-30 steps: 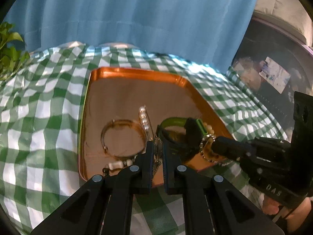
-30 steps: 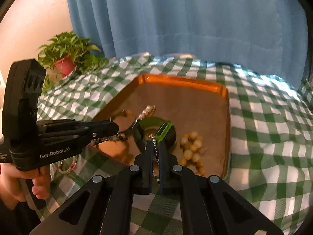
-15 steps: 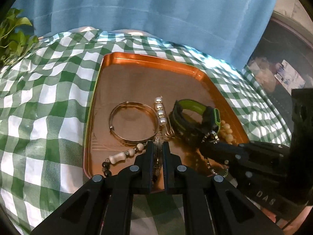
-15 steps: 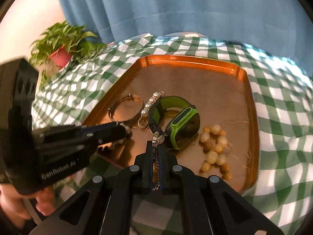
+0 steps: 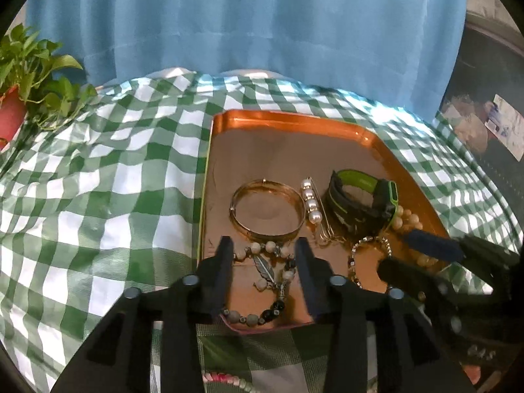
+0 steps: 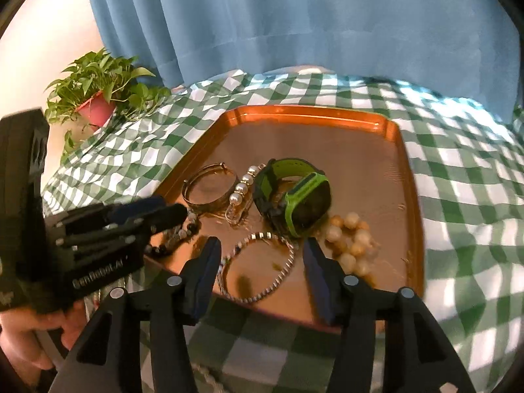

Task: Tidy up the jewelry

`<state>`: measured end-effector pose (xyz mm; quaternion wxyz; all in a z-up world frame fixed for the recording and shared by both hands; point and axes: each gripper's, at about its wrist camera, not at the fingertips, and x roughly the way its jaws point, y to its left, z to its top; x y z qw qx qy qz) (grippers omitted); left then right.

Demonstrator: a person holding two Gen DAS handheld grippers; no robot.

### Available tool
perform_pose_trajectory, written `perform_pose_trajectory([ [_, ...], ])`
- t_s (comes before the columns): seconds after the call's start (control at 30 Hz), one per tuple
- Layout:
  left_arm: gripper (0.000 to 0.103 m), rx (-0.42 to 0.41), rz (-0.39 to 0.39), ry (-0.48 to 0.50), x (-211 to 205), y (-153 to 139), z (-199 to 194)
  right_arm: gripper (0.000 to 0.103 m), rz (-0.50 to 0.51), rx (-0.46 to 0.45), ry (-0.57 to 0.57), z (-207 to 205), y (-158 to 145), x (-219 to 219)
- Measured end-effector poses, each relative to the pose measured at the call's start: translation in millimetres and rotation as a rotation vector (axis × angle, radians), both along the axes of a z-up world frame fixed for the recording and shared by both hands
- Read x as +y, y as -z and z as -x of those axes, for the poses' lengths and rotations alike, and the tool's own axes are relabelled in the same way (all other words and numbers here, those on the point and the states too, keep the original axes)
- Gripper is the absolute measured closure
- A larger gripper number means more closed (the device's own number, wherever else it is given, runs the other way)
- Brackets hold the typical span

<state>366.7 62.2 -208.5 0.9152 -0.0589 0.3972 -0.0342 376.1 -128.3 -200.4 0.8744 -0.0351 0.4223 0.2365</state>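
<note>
One copper tray [image 5: 294, 118] on checked surface [image 5: 98, 196]. In tray, six pieces:
- one gold bangle [image 5: 267, 213]
- one pearl pin [image 5: 311, 204], four pearls counted
- one green-black watch [image 6: 294, 196]
- one cream bead bracelet [image 6: 350, 242]
- one silver link bracelet [image 6: 258, 268]
- one mixed bead bracelet with feather charm [image 5: 262, 281]

One more beaded strand, pink and white [image 5: 222, 378], off tray at near edge, partly hidden. Two claws: left claw [image 5: 263, 258], right claw [image 6: 262, 262]. One potted plant [image 6: 98, 98]. One blue curtain [image 5: 262, 16].
</note>
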Motion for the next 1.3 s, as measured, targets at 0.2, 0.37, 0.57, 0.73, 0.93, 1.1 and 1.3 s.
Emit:
perform_pose_trajectory([
  [0.2, 0.045, -0.023, -0.002, 0.017, -5.8, -9.4, 19.2, 0.025, 0.013, -0.059, 0.002, 26.1, -10.7, -17.0],
  [0.37, 0.042, -0.030, 0.016, 0.000, -5.7, -19.9, 56.2, 0.020, -0.035, -0.058, 0.027, 46.5, -22.1, -31.1],
  [0.57, 0.038, -0.025, 0.069, -0.030, -5.5, -35.3, 99.8, 0.007, 0.029, -0.122, 0.020, 88.0, -46.7, -22.0],
  [0.73, 0.034, -0.045, 0.061, -0.030, -12.2, -60.0, 140.5, 0.000, 0.006, -0.159, -0.020, 138.8, -72.7, -16.4],
  [0.93, 0.025, -0.103, 0.045, -0.022, -15.5, -92.7, 191.0, 0.000, -0.005, -0.153, 0.034, 183.9, -92.5, -20.6],
  [1.1, 0.021, -0.169, -0.026, -0.030, -22.2, -125.1, 232.3, 0.000, -0.007, -0.225, 0.066, 222.8, -115.8, -19.4],
  [1.3, 0.014, -0.204, -0.035, -0.052, -23.2, -158.9, 265.7, 0.000, -0.092, -0.250, 0.076, 253.0, -146.1, -27.8],
])
